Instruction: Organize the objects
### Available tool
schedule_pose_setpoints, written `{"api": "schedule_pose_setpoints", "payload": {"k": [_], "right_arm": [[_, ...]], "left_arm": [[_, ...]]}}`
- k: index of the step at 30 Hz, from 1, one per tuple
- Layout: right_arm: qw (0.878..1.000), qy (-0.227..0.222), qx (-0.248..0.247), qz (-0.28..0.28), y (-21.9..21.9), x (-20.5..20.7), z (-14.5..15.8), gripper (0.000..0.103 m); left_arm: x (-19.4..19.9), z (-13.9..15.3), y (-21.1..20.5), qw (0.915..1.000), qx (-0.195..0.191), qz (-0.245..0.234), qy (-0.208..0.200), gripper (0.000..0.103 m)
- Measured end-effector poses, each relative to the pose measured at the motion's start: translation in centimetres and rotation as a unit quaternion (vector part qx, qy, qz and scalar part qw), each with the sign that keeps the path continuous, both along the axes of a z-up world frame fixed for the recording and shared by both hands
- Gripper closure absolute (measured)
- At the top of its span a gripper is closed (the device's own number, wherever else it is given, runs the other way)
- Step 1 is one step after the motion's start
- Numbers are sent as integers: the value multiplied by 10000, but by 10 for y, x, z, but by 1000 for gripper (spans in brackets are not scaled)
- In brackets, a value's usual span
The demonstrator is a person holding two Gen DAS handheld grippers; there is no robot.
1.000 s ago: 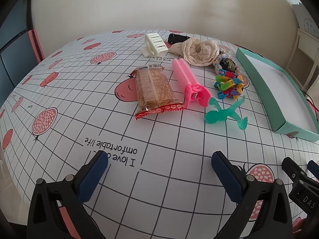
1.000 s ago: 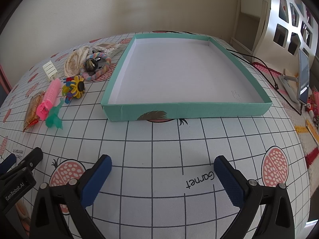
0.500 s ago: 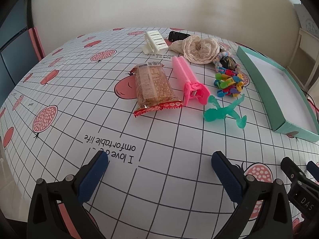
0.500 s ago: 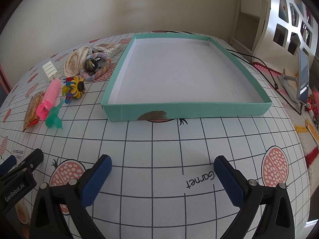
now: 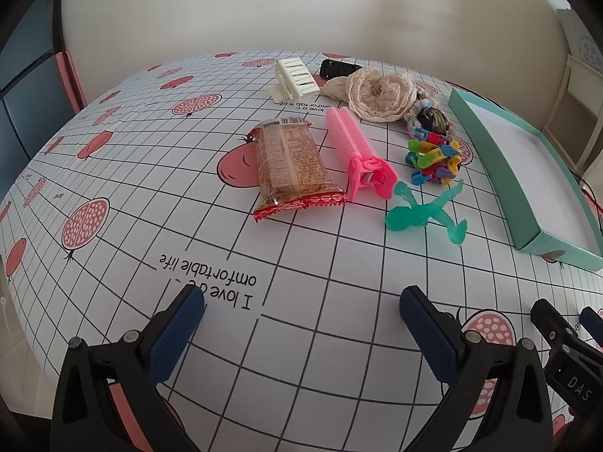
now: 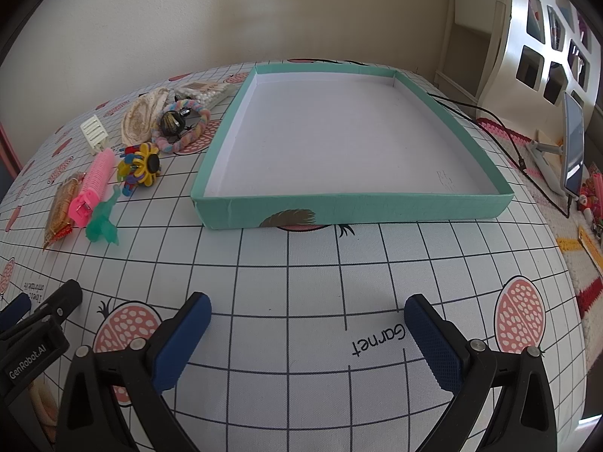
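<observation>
Clutter lies ahead of my left claw (image 5: 301, 324), whose blue-padded fingers stand wide apart over the gridded tablecloth (image 5: 150, 188), gripping nothing. Nearest is a snack bar in its clear wrapper (image 5: 292, 167), and just beside it a pink hair-roller clip (image 5: 358, 154). A translucent green plastic piece (image 5: 422, 213) lies close by; I cannot make out what it is. Past that sits a tangle of coloured clips (image 5: 433, 158), a pastel braided ring (image 5: 416, 128) around a dark glossy object I cannot identify, a cream lace scrunchie (image 5: 377, 92), a cream claw clip (image 5: 296, 77) and, half hidden behind the lace, something black (image 5: 337, 69).

My right claw (image 6: 307, 326) is spread just as wide and empty, hovering over the cloth in front of the teal tray (image 6: 354, 211). The tray's white floor is bare; all the small things lie to its left, outside it. From the left view the tray runs off the frame's right edge. A pack of cotton swabs (image 6: 203, 92) shows behind the ring only from the right camera. Beyond the table's right edge a cable (image 6: 490, 132) and a tilted screen on a stand (image 6: 573, 143) are partly cut off.
</observation>
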State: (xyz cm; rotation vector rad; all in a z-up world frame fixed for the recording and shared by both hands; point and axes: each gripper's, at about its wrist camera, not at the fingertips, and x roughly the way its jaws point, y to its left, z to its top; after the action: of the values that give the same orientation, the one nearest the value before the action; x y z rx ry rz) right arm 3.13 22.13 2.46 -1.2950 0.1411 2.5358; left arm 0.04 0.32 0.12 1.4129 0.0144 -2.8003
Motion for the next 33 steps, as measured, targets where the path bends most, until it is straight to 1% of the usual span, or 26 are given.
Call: {"api": "schedule_pose_setpoints", "payload": {"k": [8, 11, 13, 14, 16, 18, 21, 24, 26, 28, 30, 32, 33], "right_arm": [[10000, -21, -11, -5, 0, 0, 0, 0], [9999, -84, -64, -9, 3, -2, 0, 0], [9999, -72, -143, 18, 3, -5, 2, 1], [9998, -48, -215, -1, 4, -6, 4, 1], [9993, 76, -364, 12, 3, -3, 17, 1], [9991, 227, -360, 77, 0, -5, 30, 1], [9983, 352, -247, 401, -12, -16, 59, 1], [9964, 408, -136, 736, -25, -32, 91, 1], [9942, 430, -176, 972, -35, -44, 111, 1], [9923, 381, -234, 1152, -45, -55, 122, 2], [9908, 294, -270, 1290, -51, -69, 128, 4], [9895, 186, -290, 1404, -56, -81, 127, 6], [9891, 94, -288, 1441, -59, -87, 123, 6]], "left_arm": [[3, 0, 1, 10000, -1, -1, -10, 0], [2, 1, 0, 9999, 12, -29, -126, 0], [0, 3, -3, 9997, 91, 16, -212, 0], [-1, 5, -4, 9994, 218, 2, -269, 0], [-3, 14, -6, 9983, 474, -47, -333, 0], [-11, 28, -10, 9979, 488, -56, -419, 0], [-27, 50, -20, 9973, 553, 144, -457, 0], [-49, 73, -33, 9944, 829, 236, -617, 0], [-61, 83, -37, 9935, 864, 268, -688, 0], [-75, 91, -40, 9931, 827, 285, -783, 0], [-86, 94, -46, 9910, 941, 298, -904, 0], [-96, 93, -48, 9900, 920, 380, -998, 1], [-103, 90, -49, 9899, 845, 420, -1058, 2]]}}
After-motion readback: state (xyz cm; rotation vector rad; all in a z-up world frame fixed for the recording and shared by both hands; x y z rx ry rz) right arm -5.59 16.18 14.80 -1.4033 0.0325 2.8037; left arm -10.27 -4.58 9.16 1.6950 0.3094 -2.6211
